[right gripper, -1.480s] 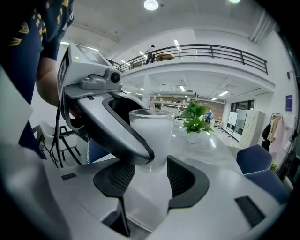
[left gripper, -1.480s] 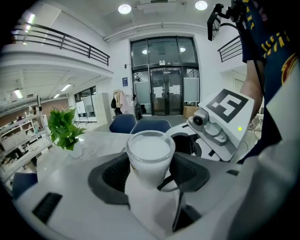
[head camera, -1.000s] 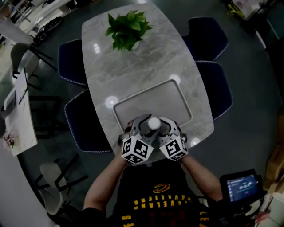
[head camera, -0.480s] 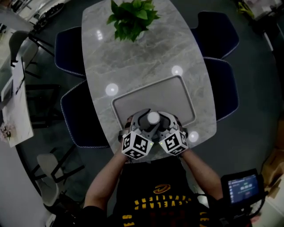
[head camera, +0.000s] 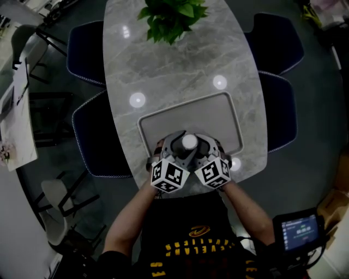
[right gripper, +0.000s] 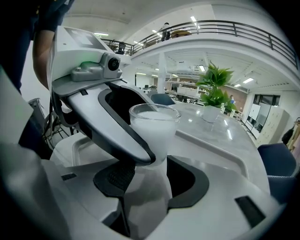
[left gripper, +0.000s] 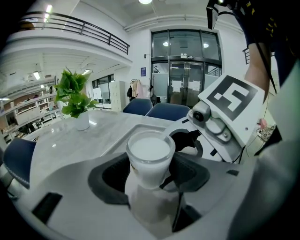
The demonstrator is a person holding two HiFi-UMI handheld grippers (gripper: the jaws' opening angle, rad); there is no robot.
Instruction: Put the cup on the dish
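Observation:
A small clear cup [head camera: 188, 143] filled with something white is held just above the near end of the grey rectangular tray-like dish [head camera: 218, 117]. My left gripper [head camera: 181, 146] and my right gripper [head camera: 196, 146] meet from either side, both shut on the cup. In the left gripper view the cup [left gripper: 150, 157] stands upright between the dark pads, with the right gripper's body [left gripper: 225, 117] close behind it. From the right gripper view the cup [right gripper: 154, 129] shows between the jaws, and a left jaw crosses in front of it. The cup's base is hidden.
A potted green plant [head camera: 173, 13] stands at the far end of the marble table [head camera: 163, 65]. Dark blue chairs flank the table on the left [head camera: 90, 136] and right [head camera: 281, 109]. The table's near edge lies under my hands.
The head view has shifted, so the table sits a little higher in frame. Both grippers and the cup keep the same spot over the dish's near end.

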